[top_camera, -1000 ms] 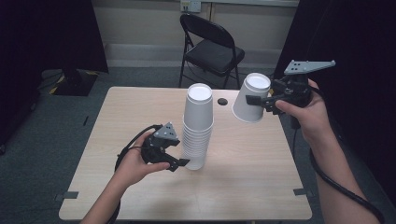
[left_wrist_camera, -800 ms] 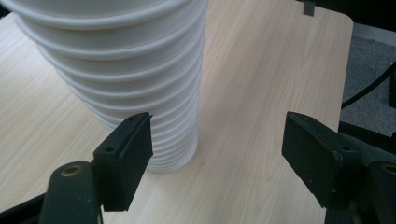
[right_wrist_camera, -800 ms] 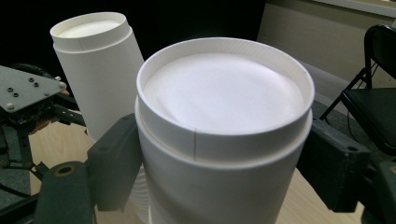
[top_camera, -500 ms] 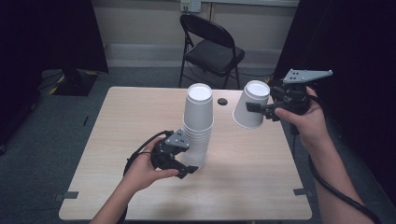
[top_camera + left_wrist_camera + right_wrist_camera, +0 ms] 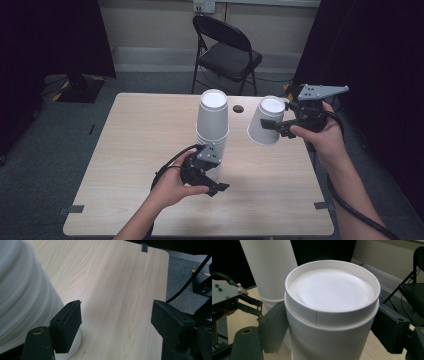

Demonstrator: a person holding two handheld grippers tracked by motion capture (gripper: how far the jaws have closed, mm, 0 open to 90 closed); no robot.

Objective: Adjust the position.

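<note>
Right gripper [image 5: 274,126] lowered its cup [image 5: 265,121] – seemingly 2 nested

The centre of the table [image 5: 130,150] was occupied by an upright stack of white cups [image 5: 212,125], which formed the main obstacle. The left gripper [image 5: 215,187] was held low against the near side of the stack's base, jaws spread, so passage there was blocked; in the left gripper view one jaw was seen just beside the bottom rim, with bare tabletop between the jaws. To the right of the stack, a single cup [image 5: 264,121] was clamped in the right gripper [image 5: 276,127] above the table, apart from the stack. Open surface was left along the left half and the near right corner. A small dark disc [image 5: 238,108] lay near the far edge.
</note>
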